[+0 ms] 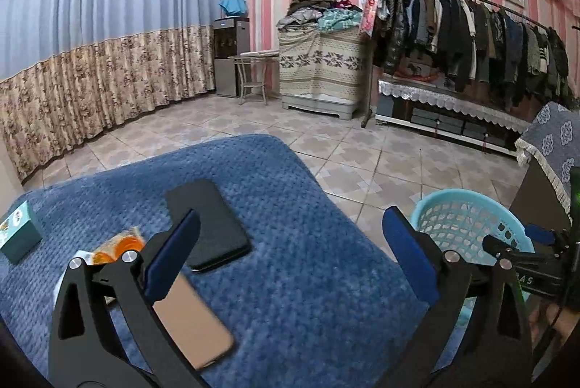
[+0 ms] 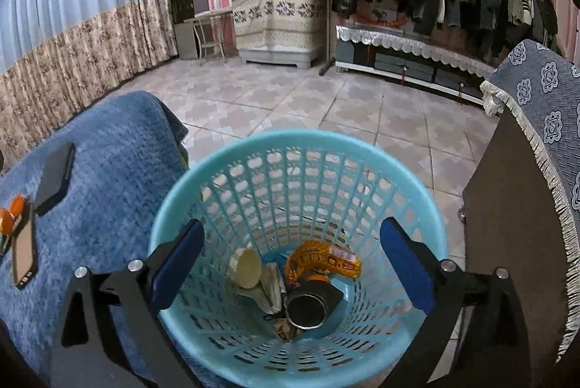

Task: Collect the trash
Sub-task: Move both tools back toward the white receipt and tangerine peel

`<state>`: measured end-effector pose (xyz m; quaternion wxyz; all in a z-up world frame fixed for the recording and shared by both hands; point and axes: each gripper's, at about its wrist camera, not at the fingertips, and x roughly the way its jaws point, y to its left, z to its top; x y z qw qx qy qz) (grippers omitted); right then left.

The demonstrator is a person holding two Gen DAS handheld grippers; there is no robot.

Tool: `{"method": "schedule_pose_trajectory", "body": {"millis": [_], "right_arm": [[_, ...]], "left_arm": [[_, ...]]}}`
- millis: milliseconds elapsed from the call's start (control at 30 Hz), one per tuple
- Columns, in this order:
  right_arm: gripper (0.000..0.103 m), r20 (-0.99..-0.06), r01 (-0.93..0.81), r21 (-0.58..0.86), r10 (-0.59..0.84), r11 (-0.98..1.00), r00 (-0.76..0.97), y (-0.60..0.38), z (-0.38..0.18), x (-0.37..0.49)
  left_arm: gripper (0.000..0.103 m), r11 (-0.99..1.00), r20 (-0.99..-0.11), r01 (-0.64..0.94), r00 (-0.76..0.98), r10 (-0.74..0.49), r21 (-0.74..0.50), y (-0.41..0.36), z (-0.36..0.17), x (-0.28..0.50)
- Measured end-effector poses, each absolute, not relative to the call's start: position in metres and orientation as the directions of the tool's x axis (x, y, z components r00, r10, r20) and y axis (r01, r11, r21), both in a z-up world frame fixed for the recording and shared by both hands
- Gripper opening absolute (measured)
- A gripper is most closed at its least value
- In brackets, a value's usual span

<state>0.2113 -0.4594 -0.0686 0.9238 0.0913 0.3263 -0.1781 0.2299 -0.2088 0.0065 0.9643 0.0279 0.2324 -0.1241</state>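
Observation:
A light blue plastic waste basket point(image 2: 181, 192) stands on the floor beside the blue blanket point(image 2: 108, 170). It holds a yellow wrapper point(image 2: 319, 261), a cream cup point(image 2: 246, 266), a dark can point(image 2: 306, 310) and crumpled paper point(image 2: 272, 286). My right gripper point(image 2: 291, 257) is open and empty above the basket's mouth. My left gripper point(image 1: 290, 250) is open and empty over the blanket point(image 1: 308, 261). An orange packet point(image 1: 119, 244) lies by its left finger. The basket point(image 1: 427, 217) shows to its right.
A black phone point(image 1: 214, 225), a tan phone point(image 1: 192, 319) and a teal box point(image 1: 18, 235) lie on the blanket. A dark cabinet with a fringed blue cover point(image 2: 525, 206) stands right of the basket. A clothes rack point(image 1: 471, 40) lines the far wall.

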Motion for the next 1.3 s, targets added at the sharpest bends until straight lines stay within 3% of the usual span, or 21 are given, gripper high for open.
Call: {"method": "schedule_pose_trajectory", "body": {"millis": [367, 800, 1300], "right_arm": [[0.098, -0.505, 0.253, 0.125, -0.158, 0.959, 0.849, -0.401, -0.03, 0.201], [0.098, -0.492, 0.109, 0.115, -0.039, 0.987, 0.87, -0.304, -0.033, 0.22], [0.098, -0.478, 0.023, 0.057, 0.007, 0.998, 0.878, -0.233, -0.037, 0.232]], "left_arm": [[0.097, 0.991, -0.41, 0.135, 0.902, -0.133, -0.025, -0.126, 0.034, 0.207], [0.097, 0.998, -0.438, -0.069, 0.897, 0.06, -0.004, -0.003, 0.023, 0.178], [0.097, 0.98, -0.522, -0.199, 0.838, 0.158, -0.025, 0.076, -0.026, 0.172]]}}
